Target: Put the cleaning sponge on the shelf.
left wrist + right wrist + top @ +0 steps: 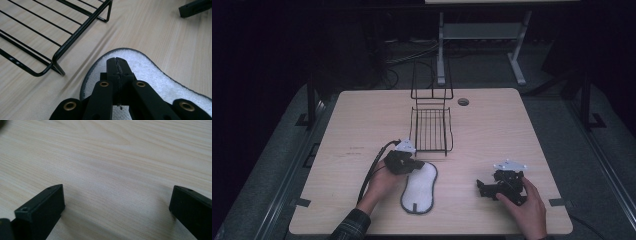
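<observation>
Before you lies a pale wood table (pixel 512 130). At its middle, toward the far side, you've got a black wire rack (pixel 430 131): a flat barred bed with an upright frame at its far end. Closer to you, a white fuzzy pad (pixel 419 187) with a dark edge lies flat, long axis running away from you. Its far end sits near the rack's front corner, with bare wood between them. A round hole (pixel 463 102) sits right of the rack near the far edge. Beyond the table stands a grey frame (pixel 441 50), with cables (pixel 412 55) on the dark floor.
</observation>
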Motion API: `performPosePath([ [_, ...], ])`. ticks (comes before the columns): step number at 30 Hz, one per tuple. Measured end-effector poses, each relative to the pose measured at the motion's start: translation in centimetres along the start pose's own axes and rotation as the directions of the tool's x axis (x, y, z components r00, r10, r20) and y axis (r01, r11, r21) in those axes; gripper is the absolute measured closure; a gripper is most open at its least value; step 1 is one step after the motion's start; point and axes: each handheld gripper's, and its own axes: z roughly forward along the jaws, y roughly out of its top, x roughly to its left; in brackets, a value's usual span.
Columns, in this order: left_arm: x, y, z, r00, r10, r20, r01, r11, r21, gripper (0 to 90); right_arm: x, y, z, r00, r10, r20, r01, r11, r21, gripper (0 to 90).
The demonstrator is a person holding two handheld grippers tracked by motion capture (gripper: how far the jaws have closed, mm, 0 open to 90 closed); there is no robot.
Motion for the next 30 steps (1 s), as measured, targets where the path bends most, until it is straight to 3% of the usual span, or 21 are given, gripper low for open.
performPosePath([
  [7,0.2,-0.4,-0.3,1.0,0.0,0.0,0.0,1.0,0.005,89.6,0.0,0.0,0.0,1.0,0.0,0.0,0.0,1.0,0.0,0.0],
  [12,0.4,-0.9,-0.8,0.9998,-0.021,-0.006,0.021,0.9998,0.002,89.6,0.0,0.0,0.0,1.0,0.0,0.0,0.0,1.0,0.0,0.0],
  [30,1.1,-4.1,-4.4,0.9951,-0.08,-0.057,0.081,0.9967,0.006,89.6,0.0,0.0,0.0,1.0,0.002,0.0,-0.002,1.0,0.0,0.0],
])
